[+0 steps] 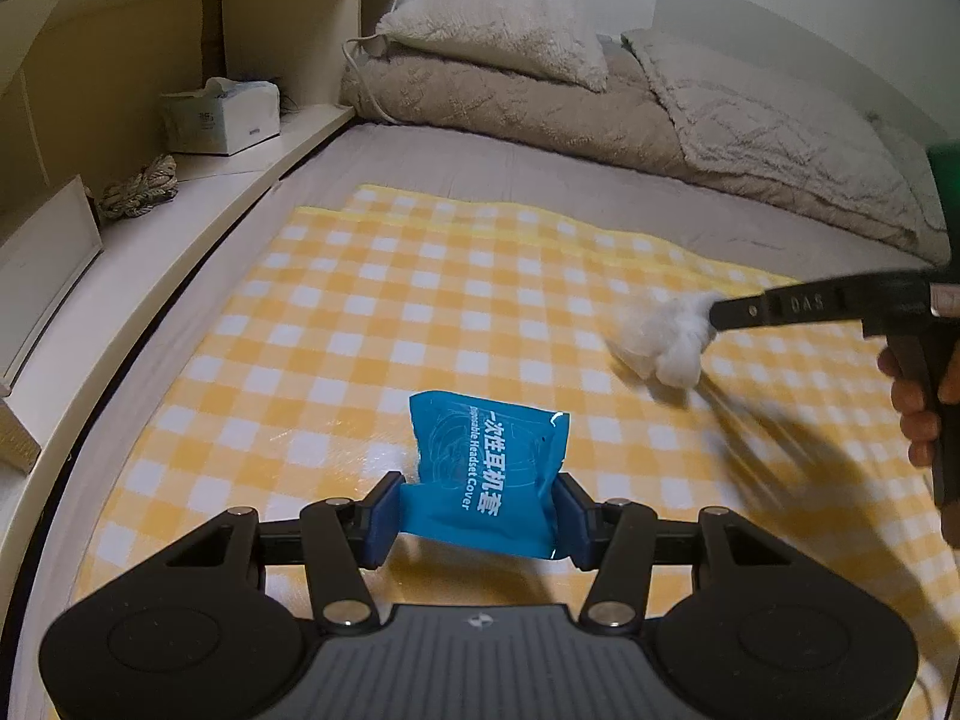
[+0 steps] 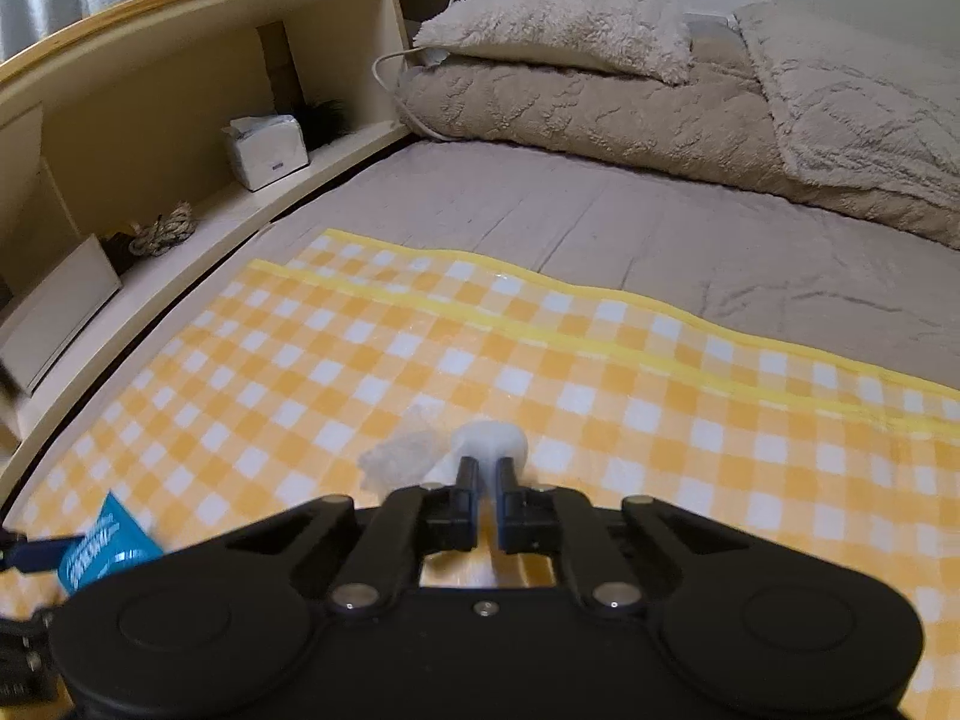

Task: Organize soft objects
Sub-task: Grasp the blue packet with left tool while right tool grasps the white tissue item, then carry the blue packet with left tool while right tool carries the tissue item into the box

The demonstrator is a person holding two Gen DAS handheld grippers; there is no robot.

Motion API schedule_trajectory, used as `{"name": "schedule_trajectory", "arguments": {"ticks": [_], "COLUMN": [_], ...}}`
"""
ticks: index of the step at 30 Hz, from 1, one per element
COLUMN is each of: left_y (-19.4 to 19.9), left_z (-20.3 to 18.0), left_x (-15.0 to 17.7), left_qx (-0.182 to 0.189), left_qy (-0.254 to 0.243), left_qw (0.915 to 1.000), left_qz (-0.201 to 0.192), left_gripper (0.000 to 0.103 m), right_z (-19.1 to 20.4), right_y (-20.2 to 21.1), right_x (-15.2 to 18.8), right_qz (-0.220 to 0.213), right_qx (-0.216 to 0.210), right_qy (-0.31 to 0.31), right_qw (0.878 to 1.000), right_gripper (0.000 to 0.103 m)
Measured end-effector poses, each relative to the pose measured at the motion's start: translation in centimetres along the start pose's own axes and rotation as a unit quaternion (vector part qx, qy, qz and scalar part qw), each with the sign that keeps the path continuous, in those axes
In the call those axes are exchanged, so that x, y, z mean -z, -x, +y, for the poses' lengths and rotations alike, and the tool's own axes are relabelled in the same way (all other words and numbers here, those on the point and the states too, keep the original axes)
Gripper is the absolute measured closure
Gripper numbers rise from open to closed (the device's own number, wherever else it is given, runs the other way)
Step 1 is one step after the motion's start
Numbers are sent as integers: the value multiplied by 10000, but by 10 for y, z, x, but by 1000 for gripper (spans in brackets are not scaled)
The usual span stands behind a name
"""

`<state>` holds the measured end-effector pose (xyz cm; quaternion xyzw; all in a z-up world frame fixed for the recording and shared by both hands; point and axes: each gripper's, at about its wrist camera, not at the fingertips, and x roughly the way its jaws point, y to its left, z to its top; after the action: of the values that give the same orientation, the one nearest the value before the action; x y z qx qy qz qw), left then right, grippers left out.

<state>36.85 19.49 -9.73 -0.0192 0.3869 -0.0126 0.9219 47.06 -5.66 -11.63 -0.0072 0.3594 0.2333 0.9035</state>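
My left gripper (image 1: 477, 516) is shut on a blue headset-cover packet (image 1: 489, 468) and holds it just above the yellow checked mat (image 1: 372, 312). The packet also shows at the left edge of the right wrist view (image 2: 108, 546). My right gripper (image 2: 487, 474) is shut on a white cotton-ball bundle in clear plastic (image 2: 480, 447), held low over the mat. In the left wrist view the right gripper (image 1: 717, 315) comes in from the right with the cotton bundle (image 1: 660, 342) at its tip.
The mat lies on a grey bed sheet (image 2: 660, 228). Folded beige blankets (image 1: 600, 108) and a fluffy pillow (image 1: 504, 24) lie at the bed's far end. A wooden shelf (image 1: 198, 180) along the left holds a tissue box (image 1: 222, 114), a coiled rope (image 1: 141, 186) and a white board.
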Motion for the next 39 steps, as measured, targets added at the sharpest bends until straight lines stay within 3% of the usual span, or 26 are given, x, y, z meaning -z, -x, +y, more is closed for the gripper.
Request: {"name": "schedule_trajectory", "arguments": {"ticks": [9,14,25,39], "left_y": [12,23,70,123], "left_z": [-6,-13,-29,-98], "left_x": [-6,-11,-12,-4], "left_qx": [128,198,393,1032], "left_qy": [43,73,156,-145], "left_qw": [9998,9994,9978,9923], "left_qz": [-145,-282,-509,-674], "left_gripper": [49,49,49,49], "right_z": [-1,5,3,-18], "right_y": [22,48,133,246], "right_x": [0,-5,14,56], "right_qz": [-205,-263,-393,-629], "right_qx": [-34,-123,-5,420], "right_qy": [-201,-18,52,24], "right_qw": [9996,9996,9992,9971], "right_gripper": [99,99,99,99]}}
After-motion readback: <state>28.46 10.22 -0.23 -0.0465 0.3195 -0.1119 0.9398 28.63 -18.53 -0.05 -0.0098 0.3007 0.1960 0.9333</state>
